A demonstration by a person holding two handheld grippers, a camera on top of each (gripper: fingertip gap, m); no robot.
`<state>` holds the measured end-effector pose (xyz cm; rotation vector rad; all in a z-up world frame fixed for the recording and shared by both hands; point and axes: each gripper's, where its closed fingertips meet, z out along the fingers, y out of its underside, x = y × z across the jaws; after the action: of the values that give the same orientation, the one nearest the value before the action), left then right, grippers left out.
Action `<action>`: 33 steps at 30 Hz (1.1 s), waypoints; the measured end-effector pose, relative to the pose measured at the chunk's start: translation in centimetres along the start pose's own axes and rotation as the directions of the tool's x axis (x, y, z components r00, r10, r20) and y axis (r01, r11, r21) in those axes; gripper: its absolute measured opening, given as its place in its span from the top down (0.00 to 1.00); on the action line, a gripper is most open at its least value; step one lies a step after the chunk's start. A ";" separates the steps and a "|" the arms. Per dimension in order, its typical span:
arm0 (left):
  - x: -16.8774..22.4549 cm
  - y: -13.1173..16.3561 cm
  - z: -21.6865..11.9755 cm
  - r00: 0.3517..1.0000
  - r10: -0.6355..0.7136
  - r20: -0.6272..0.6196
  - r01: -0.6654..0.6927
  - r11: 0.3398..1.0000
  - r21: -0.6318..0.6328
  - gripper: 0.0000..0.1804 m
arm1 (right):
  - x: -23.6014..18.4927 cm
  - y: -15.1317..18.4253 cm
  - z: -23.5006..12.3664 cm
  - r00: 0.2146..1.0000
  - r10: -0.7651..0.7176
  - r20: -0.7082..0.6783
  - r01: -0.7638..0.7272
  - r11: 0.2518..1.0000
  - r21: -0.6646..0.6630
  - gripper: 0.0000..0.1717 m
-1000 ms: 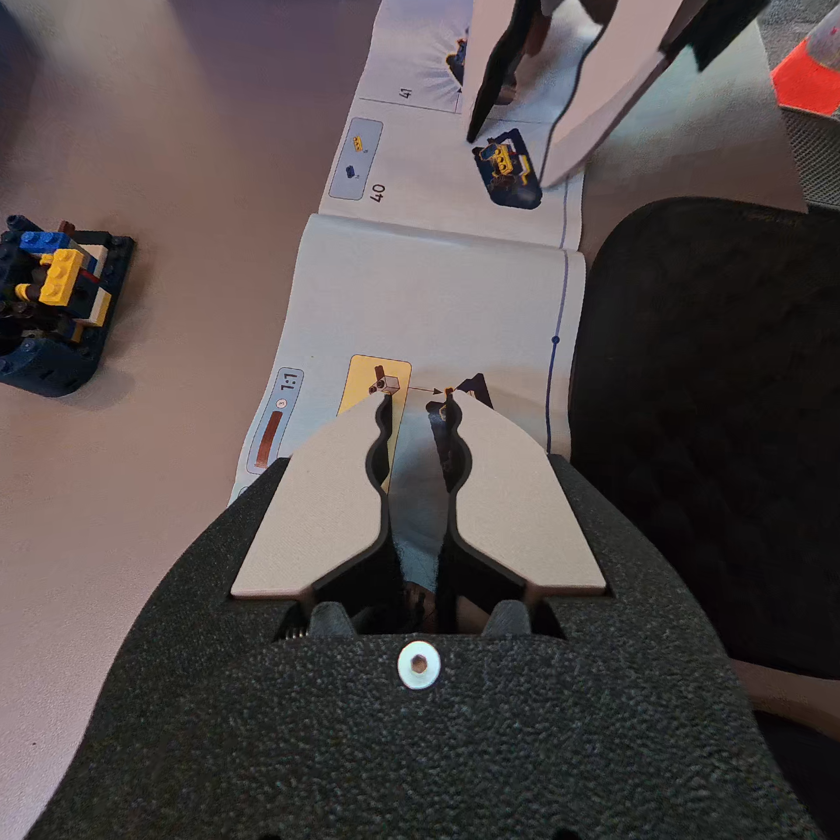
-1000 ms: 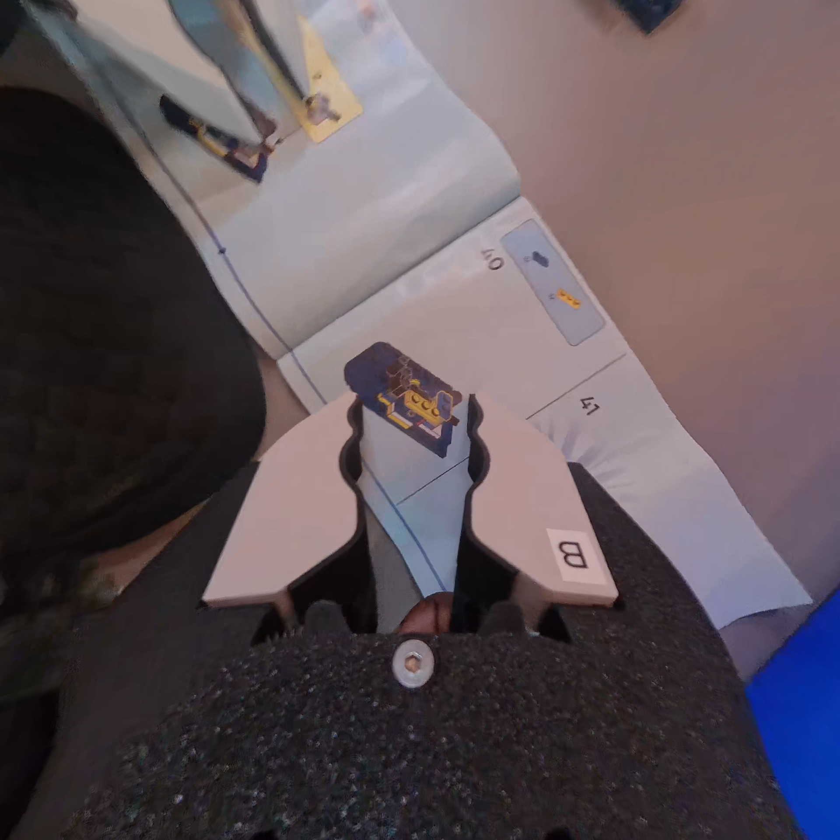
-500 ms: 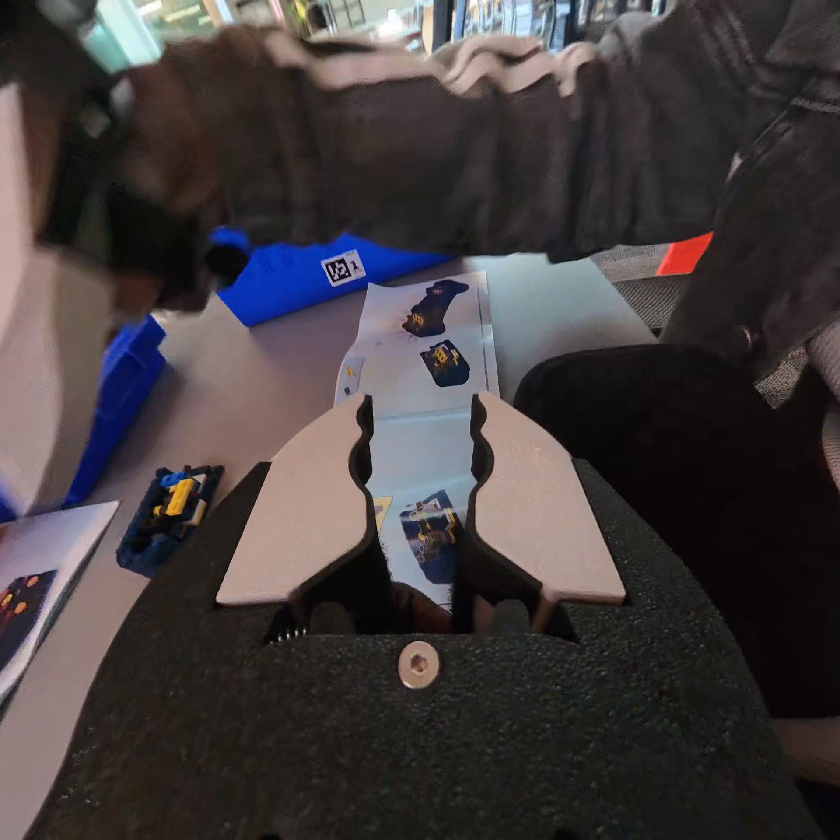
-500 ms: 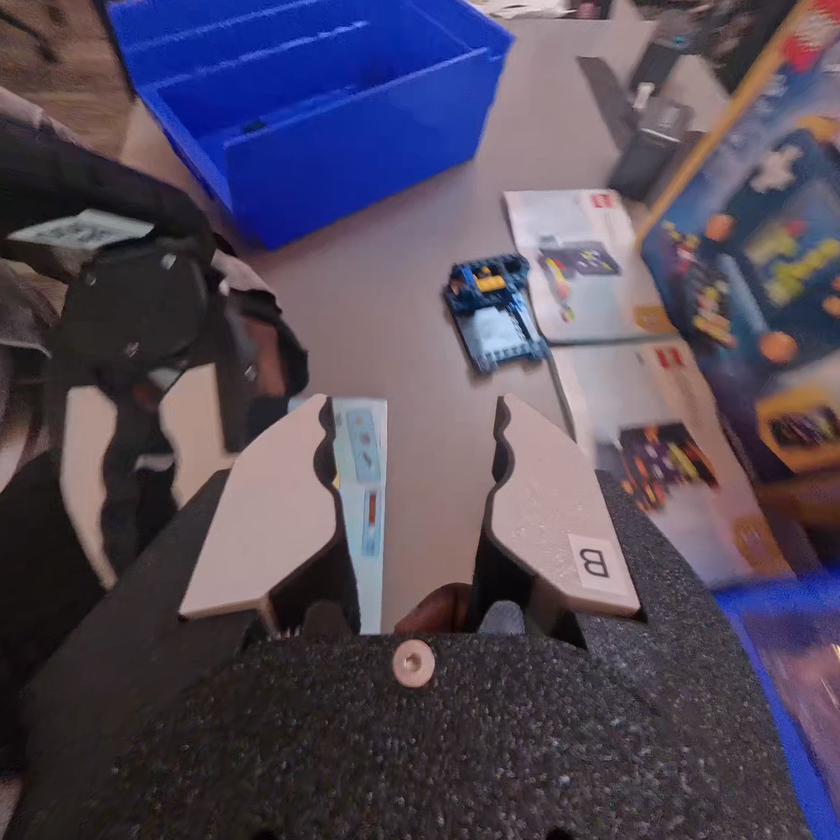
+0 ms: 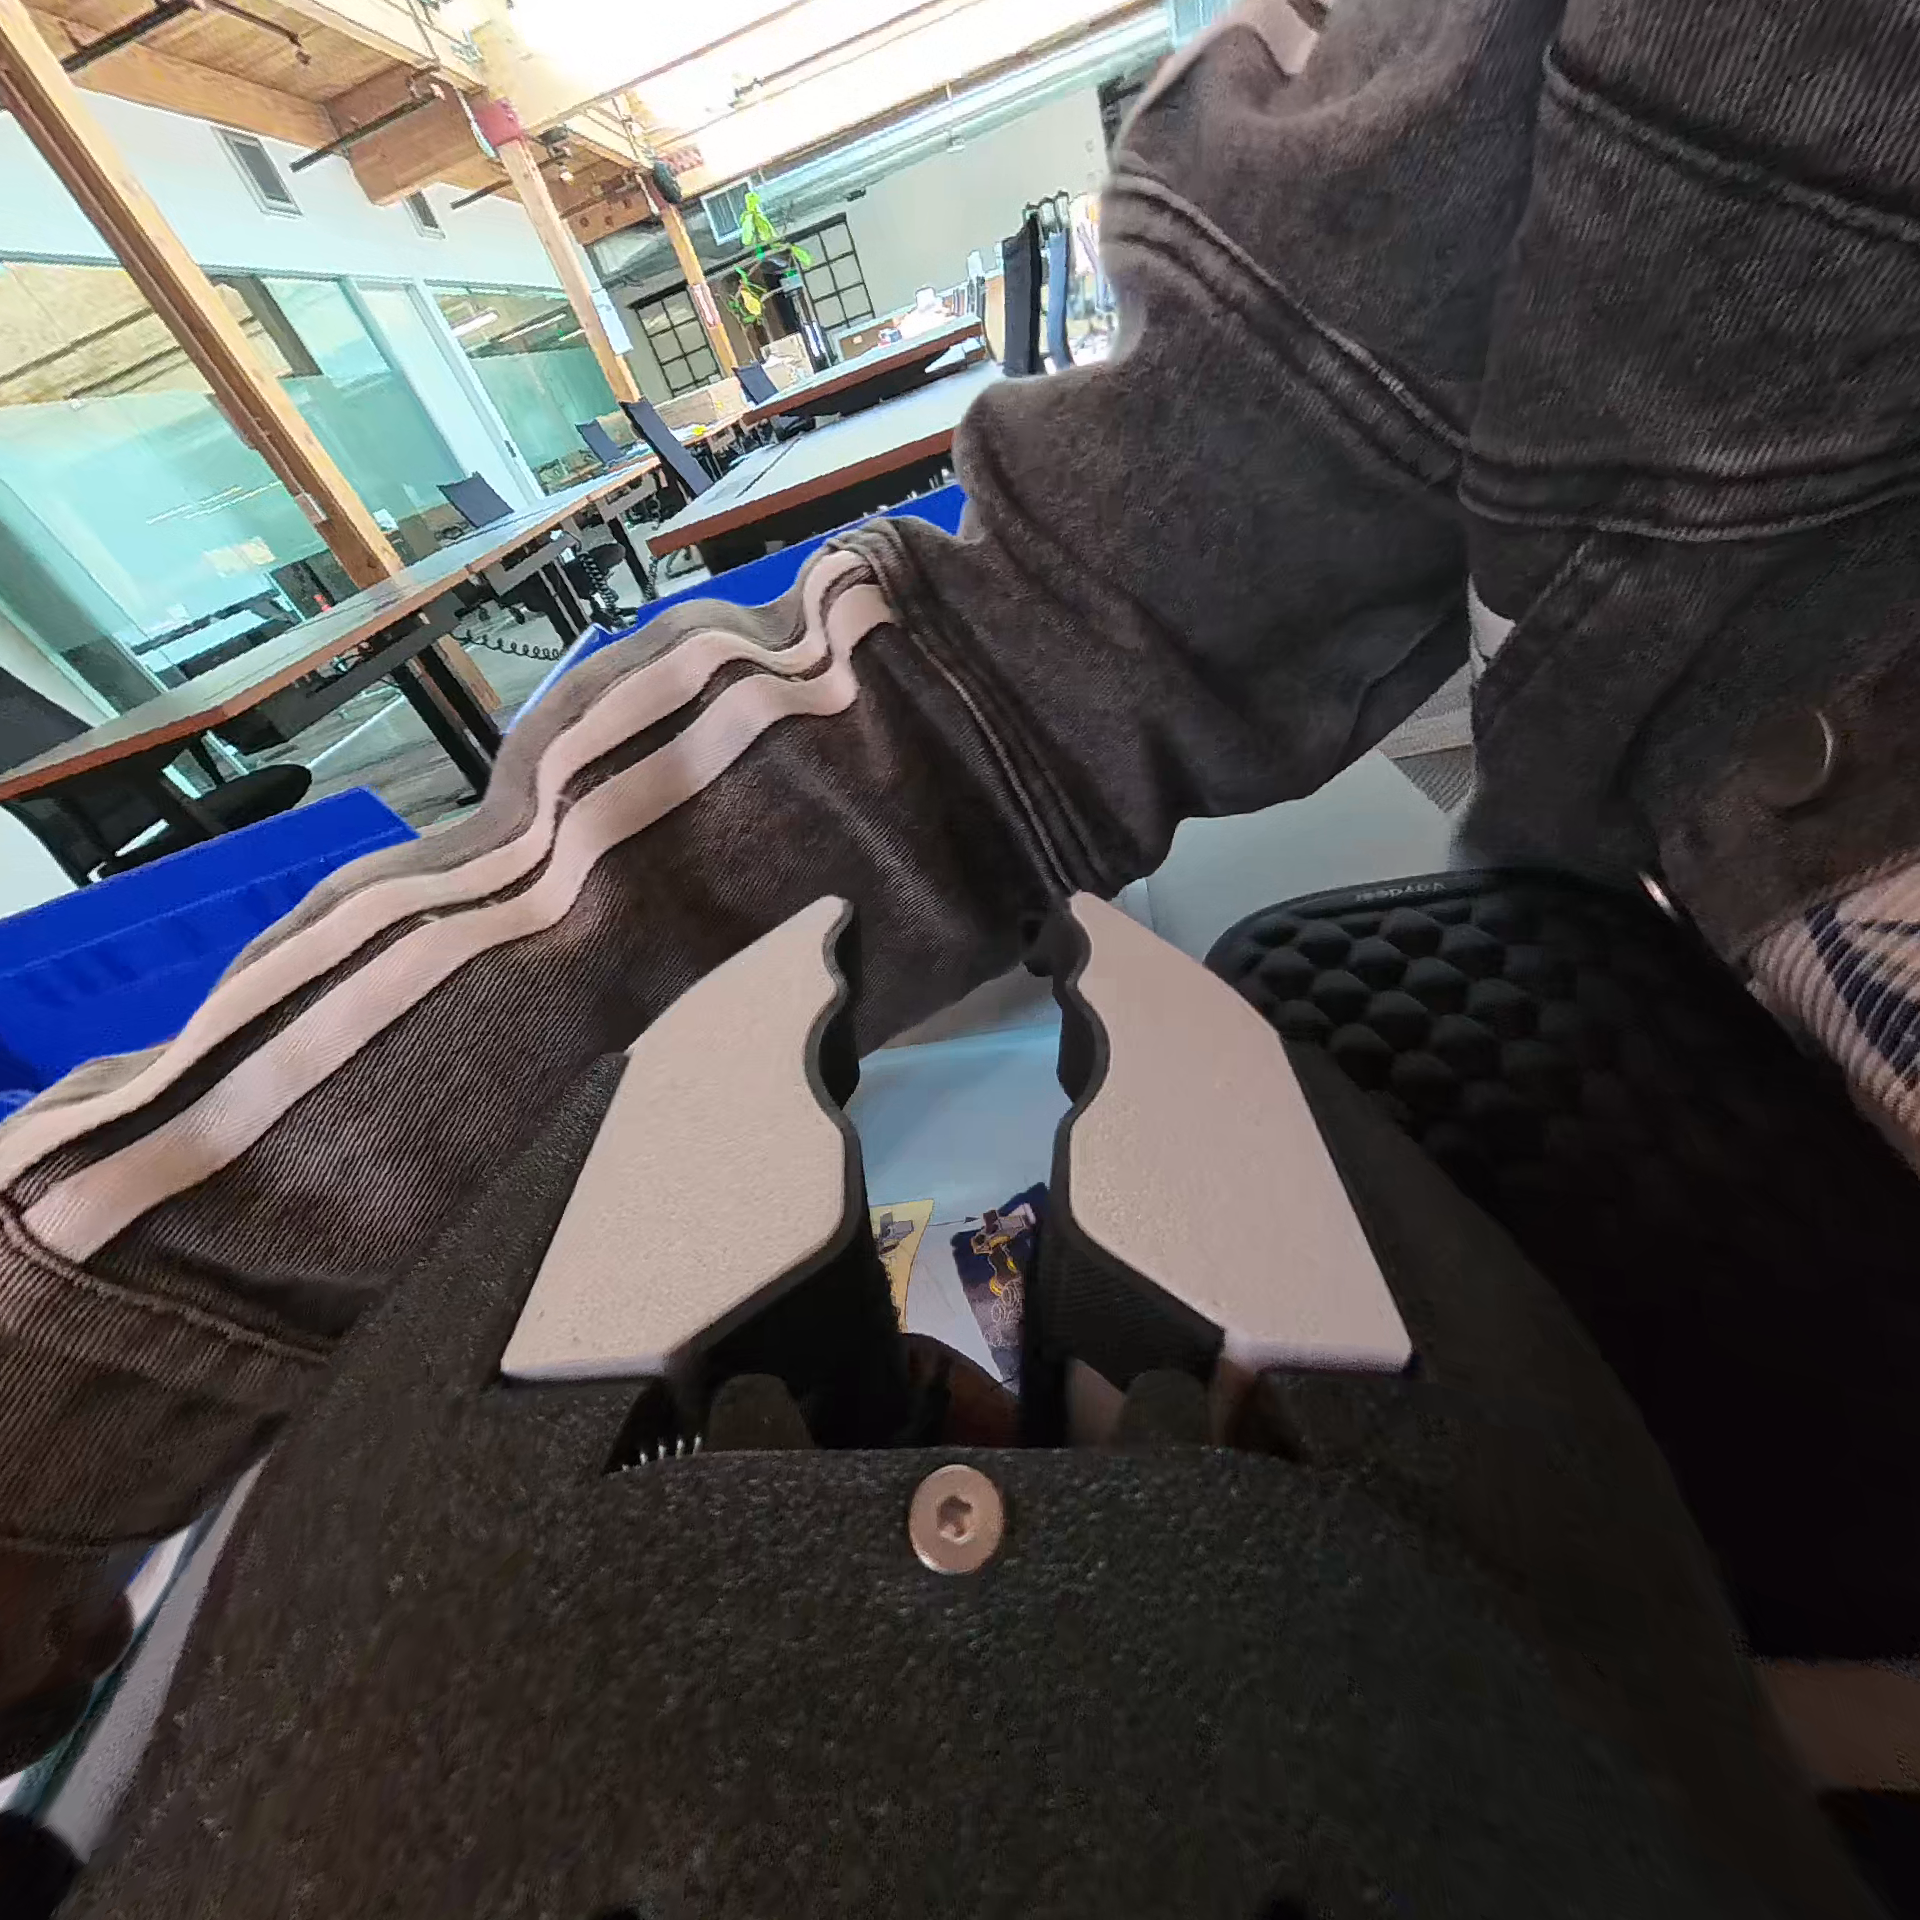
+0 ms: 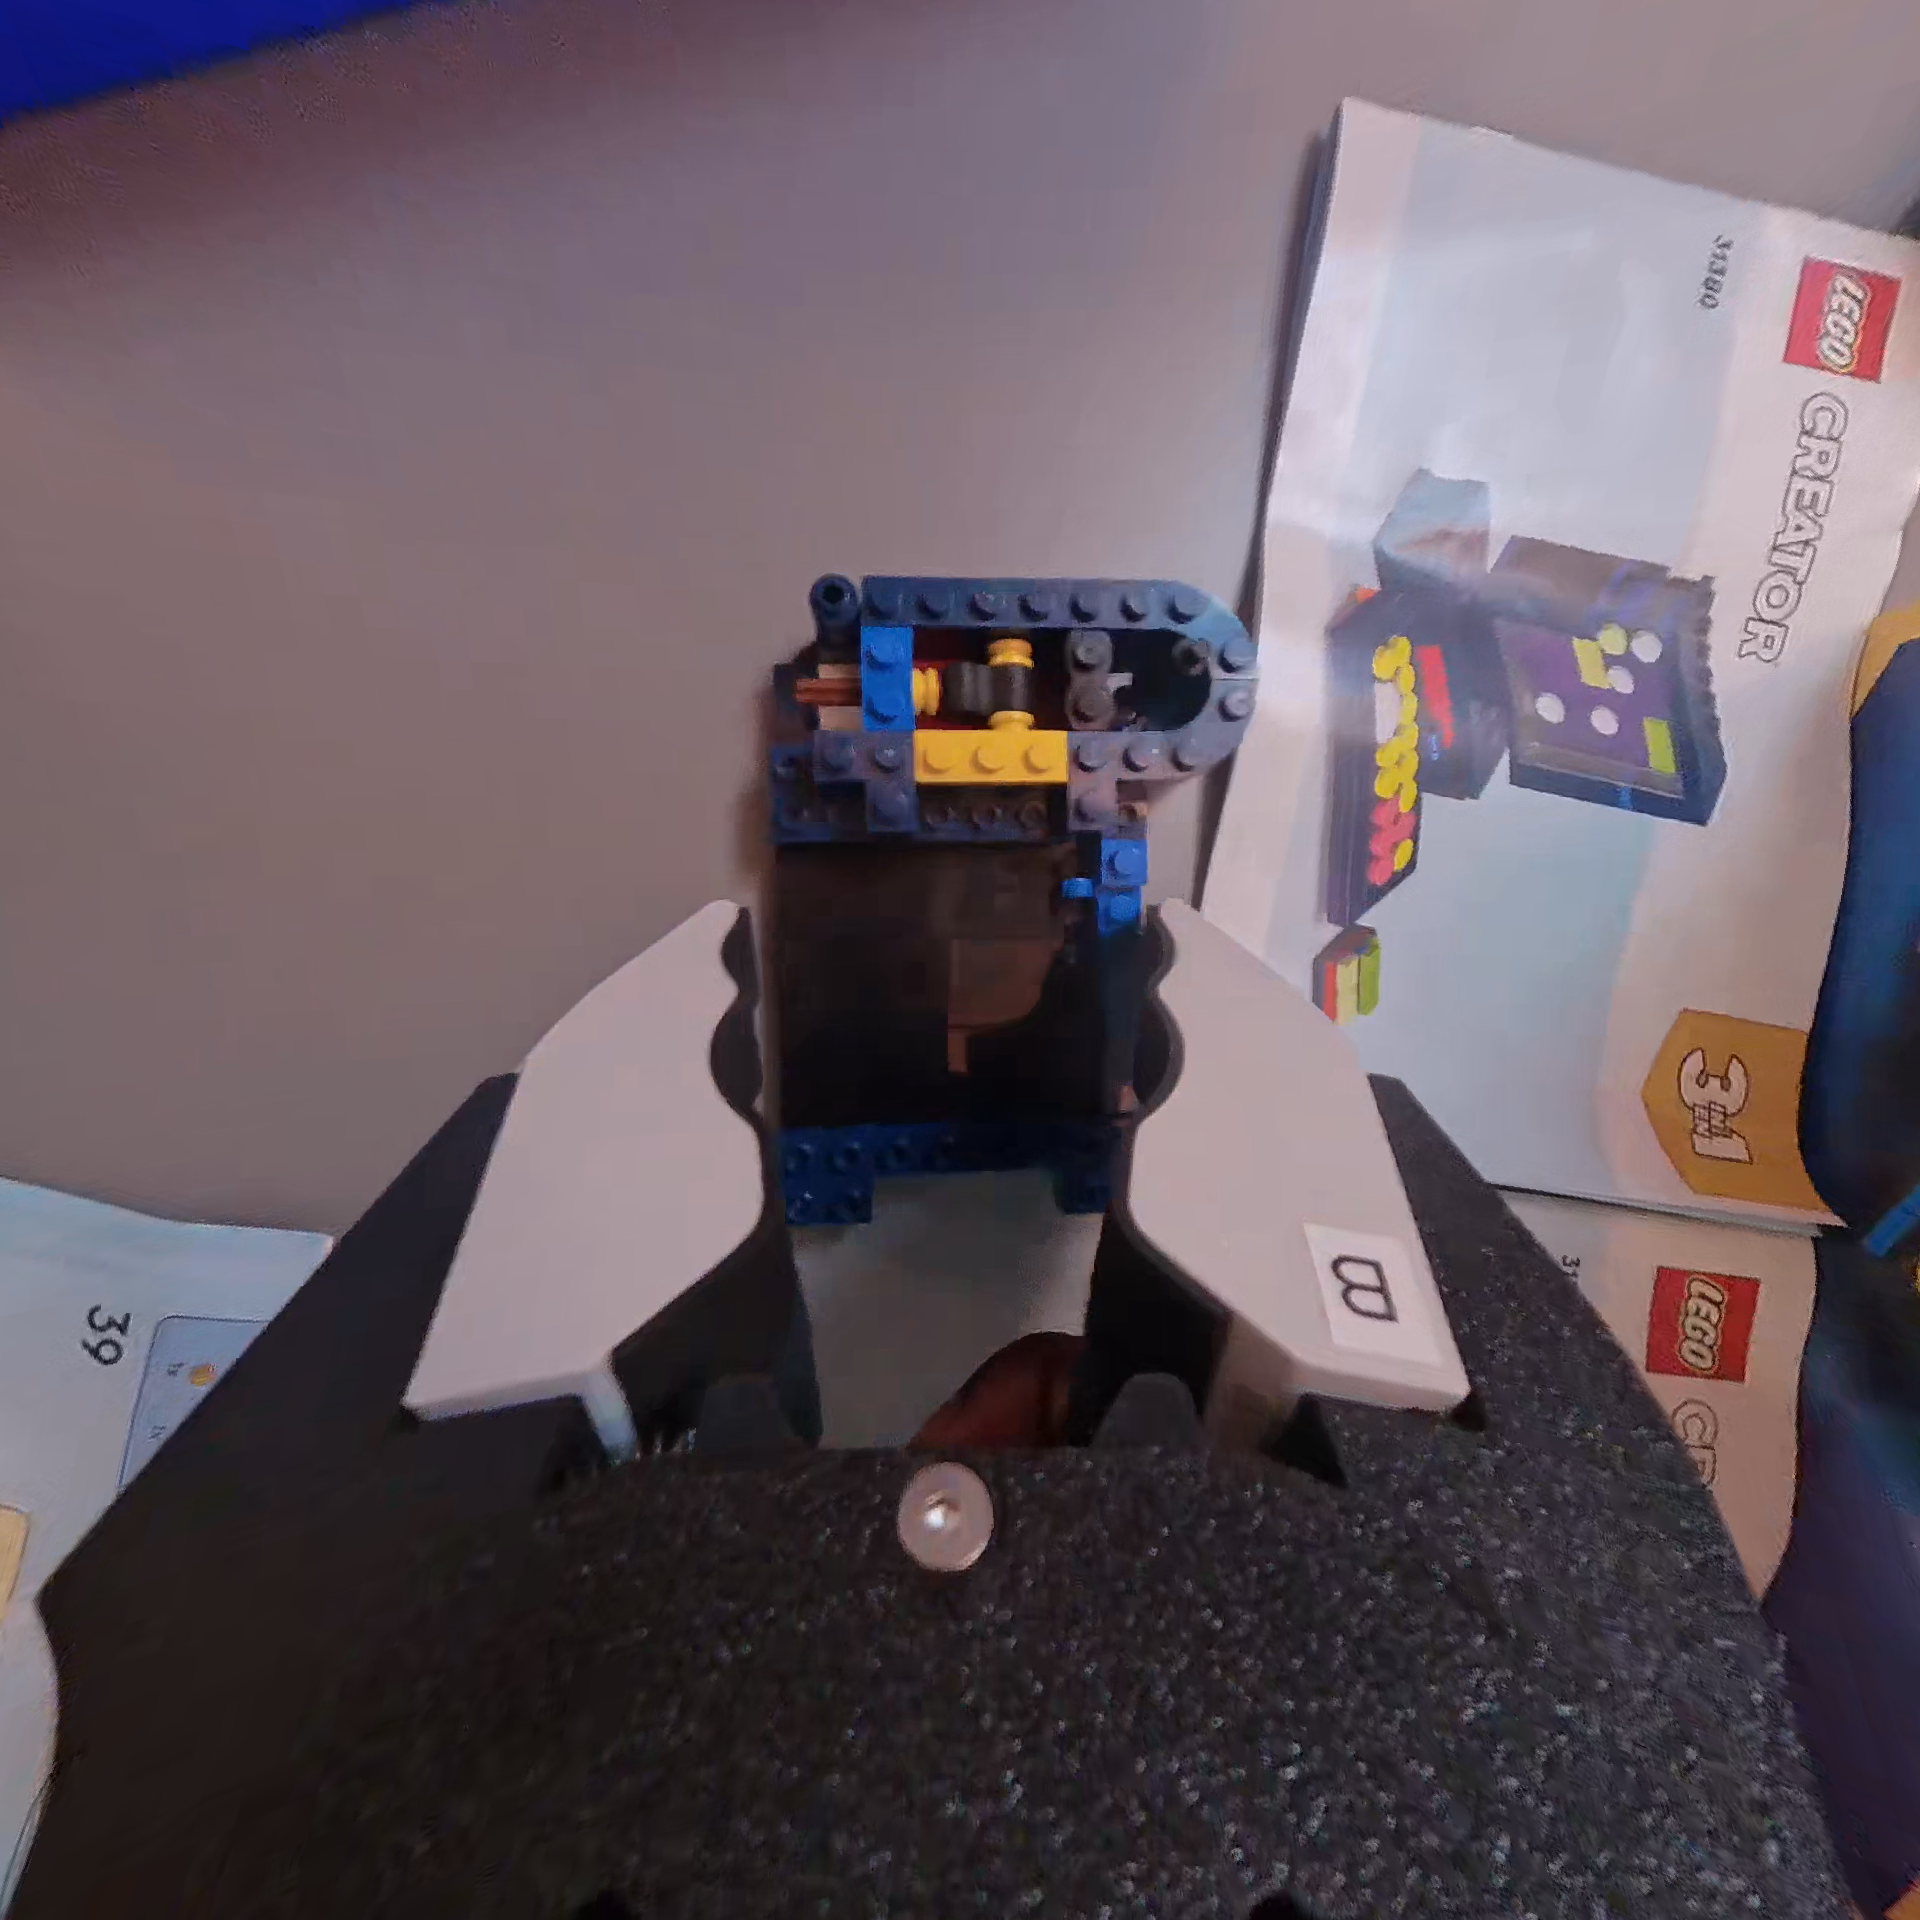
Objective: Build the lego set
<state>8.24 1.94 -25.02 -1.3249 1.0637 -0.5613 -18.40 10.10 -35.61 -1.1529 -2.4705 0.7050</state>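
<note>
In the right wrist view, a dark blue brick model (image 6: 987, 769) with yellow and bright blue bricks lies on the grey table (image 6: 416, 623). My right gripper (image 6: 951, 925) is open wide, with the model's dark lower part between its fingers. The fingertips (image 6: 665, 1018) lie close along its sides, and no firm press shows. My left gripper (image 5: 961, 925) is open and empty, raised off the table and pointing at a person's dark sleeve (image 5: 727, 831) that crosses in front. An open instruction booklet (image 5: 956, 1101) shows below, between its fingers.
A closed instruction booklet (image 6: 1558, 675) lies right of the model, with a second one (image 6: 1704, 1351) below it. An open booklet page (image 6: 125, 1309) is at lower left. Blue bins (image 5: 156, 914) stand behind the sleeve. A black padded cushion (image 5: 1507, 1039) is right of the left gripper. Some 30 cm of space lies between my two pairs of fingers.
Both grippers left the open booklet and opened wider. The right one swung across the table and now straddles the brick model. The left one tilted up towards the person's sleeve.
</note>
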 end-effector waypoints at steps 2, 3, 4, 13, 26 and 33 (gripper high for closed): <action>0.2 0.3 0.2 1.000 0.025 -0.007 -0.025 1.000 -0.019 0.81 | -0.2 0.5 -0.2 1.000 0.000 0.011 0.000 1.000 -0.003 0.61; 0.3 0.5 0.2 0.999 0.032 -0.009 -0.032 0.999 -0.028 0.80 | -0.4 0.8 -0.4 1.000 -0.009 0.013 0.009 1.000 -0.006 0.61; 0.4 0.6 0.3 0.999 0.034 -0.011 -0.035 0.999 -0.031 0.80 | -0.6 1.2 -0.7 1.000 -0.016 0.019 0.016 1.000 -0.012 0.61; 0.3 0.5 0.3 1.000 0.027 -0.010 -0.028 0.999 -0.018 0.81 | -3.1 5.0 -5.0 1.000 0.015 0.018 -0.014 0.998 -0.061 0.54; -0.6 0.3 0.0 1.000 0.001 0.026 -0.001 1.000 0.018 0.81 | -5.3 16.3 -15.1 0.902 0.408 -0.139 -0.401 0.913 0.078 0.59; -1.4 0.4 -0.3 0.998 -0.024 0.054 0.022 0.999 0.027 0.81 | -9.8 17.7 -15.5 0.823 0.561 -0.088 -0.553 0.827 0.100 0.66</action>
<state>7.27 3.09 -24.98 -1.3239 0.9944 -0.5515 6.07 16.86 -33.52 -1.8614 -1.9881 0.8357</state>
